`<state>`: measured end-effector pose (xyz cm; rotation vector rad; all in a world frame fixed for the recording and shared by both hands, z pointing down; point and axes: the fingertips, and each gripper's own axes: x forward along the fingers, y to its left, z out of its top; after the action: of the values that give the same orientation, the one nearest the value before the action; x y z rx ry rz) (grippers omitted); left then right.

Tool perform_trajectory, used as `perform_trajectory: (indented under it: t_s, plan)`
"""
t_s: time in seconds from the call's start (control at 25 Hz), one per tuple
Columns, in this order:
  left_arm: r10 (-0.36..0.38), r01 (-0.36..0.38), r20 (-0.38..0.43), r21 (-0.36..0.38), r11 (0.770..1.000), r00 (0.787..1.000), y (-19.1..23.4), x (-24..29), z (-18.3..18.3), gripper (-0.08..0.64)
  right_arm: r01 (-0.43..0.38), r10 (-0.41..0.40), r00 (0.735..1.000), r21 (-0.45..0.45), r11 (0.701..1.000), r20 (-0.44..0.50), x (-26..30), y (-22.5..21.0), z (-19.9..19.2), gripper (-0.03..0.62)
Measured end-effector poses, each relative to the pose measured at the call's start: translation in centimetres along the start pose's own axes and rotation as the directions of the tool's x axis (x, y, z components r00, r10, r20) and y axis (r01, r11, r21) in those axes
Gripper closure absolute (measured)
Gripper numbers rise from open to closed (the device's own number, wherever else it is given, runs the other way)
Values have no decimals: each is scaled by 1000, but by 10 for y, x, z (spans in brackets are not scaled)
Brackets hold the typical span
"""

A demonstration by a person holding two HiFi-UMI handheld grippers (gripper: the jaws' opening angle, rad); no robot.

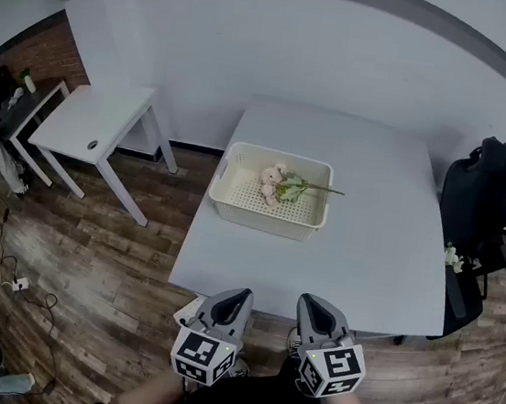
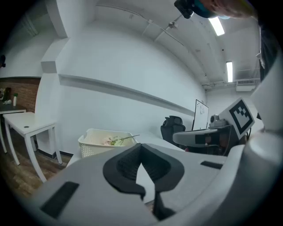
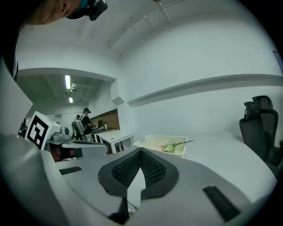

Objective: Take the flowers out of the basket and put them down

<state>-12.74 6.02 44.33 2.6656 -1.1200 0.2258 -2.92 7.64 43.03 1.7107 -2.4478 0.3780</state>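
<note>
The left gripper (image 1: 237, 294) and right gripper (image 1: 310, 302) are both clenched on nothing, poised at the counter's (image 1: 375, 259) near edge, probably before reaching. The flowers (image 1: 284, 188) lie in the basket (image 1: 265, 218).

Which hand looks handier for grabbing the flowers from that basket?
Right, probably. The flowers lie in the basket's right half, stem poking over the right rim, nearer the right gripper.
</note>
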Motion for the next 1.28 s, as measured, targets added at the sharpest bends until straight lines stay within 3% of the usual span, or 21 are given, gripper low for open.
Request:
perform_trajectory:
  t_s: [0.84,1.28]
  plan:
    - [-3,3,-5,-20,1000,1000,-1,21,0,554,-22,23,1000,28,999,-22,8,-18,-2,571]
    - [32,-32,-5,-26,999,999,-5,49,7,554,-41,40,999,-4,999,-29,21,-56,9,571]
